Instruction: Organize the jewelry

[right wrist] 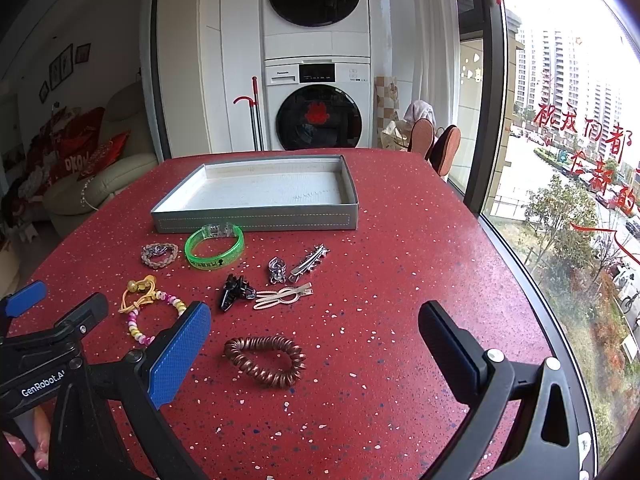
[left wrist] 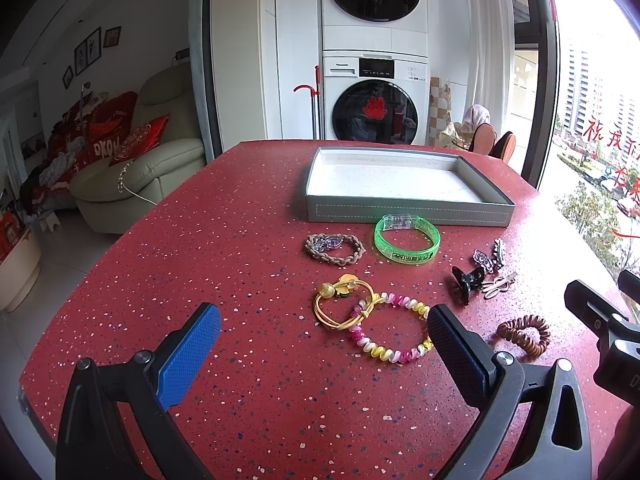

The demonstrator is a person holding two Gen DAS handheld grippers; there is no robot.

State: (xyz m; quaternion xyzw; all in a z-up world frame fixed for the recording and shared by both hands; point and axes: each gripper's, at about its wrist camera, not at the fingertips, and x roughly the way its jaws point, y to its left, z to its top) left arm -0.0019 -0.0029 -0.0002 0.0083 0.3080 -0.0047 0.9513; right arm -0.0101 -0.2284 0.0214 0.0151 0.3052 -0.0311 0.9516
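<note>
Both claws spread wide, gripping nothing: left claw low in frame over the pastel spiral bracelet, right claw straddling the copper coil tie, likely lined up for first picks. Mid-frame on the red bench: yellow cord tie, black clip, hairpins, braided band, green bangle. Farther up, grey tray, unfilled, presumably the destination.
</note>
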